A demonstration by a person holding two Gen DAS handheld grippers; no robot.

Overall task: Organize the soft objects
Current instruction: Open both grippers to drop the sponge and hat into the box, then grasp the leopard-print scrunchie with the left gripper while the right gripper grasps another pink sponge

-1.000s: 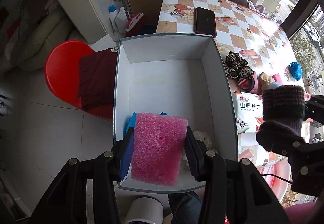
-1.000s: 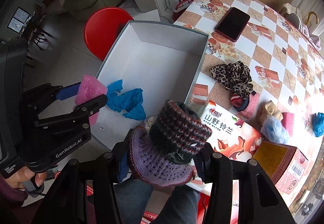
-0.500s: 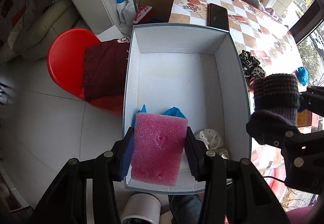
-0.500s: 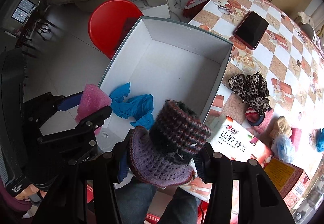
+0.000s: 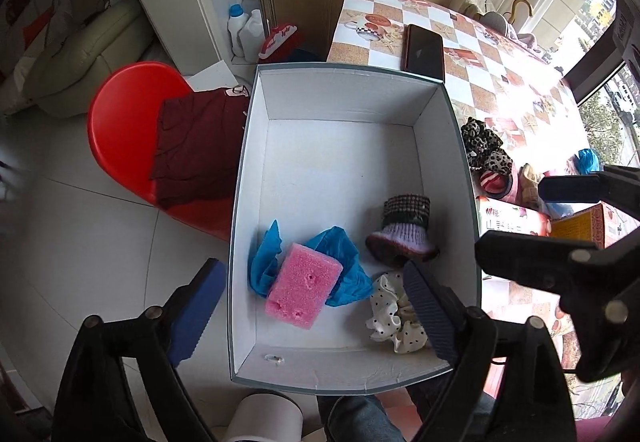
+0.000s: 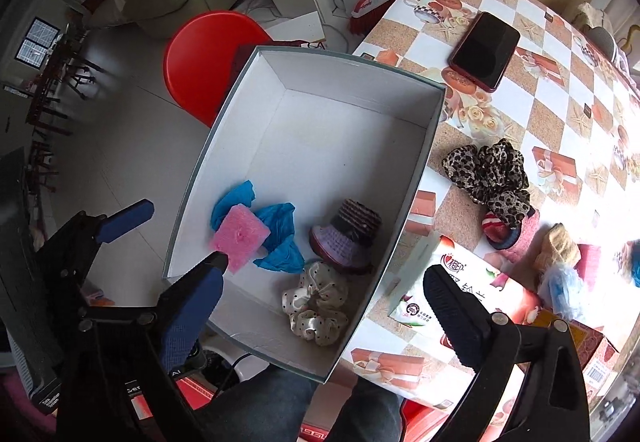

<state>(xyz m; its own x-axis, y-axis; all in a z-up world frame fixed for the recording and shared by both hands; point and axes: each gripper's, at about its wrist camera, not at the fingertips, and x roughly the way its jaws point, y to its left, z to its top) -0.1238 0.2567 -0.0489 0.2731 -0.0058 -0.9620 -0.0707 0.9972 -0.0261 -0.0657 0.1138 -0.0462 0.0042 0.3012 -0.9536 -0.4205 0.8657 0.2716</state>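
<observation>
Since the earlier frames, both soft things have been let go: the pink sponge, then pinched in the left gripper, and the knitted hat, then pinched in the right gripper, are now seen lying in the white box. The jaws of both grippers have just been opening and are now spread wide, with nothing pressed between the pads; only the box floor is seen through each gap.

The sponge is laid partly over a crumpled blue cloth near the box's left wall. The hat is set to the right of it, close to the right wall, with its lilac brim against the floor. A white polka-dot scrunchie is lodged in the near right corner, just beside the hat. The far half of the box is left bare.

Outside the box, on the checked surface, a leopard-print scrunchie and a dark phone are found, along with a tissue pack near the right gripper's outer finger. A red stool with a maroon cloth draped on it is placed to the left of the box.
</observation>
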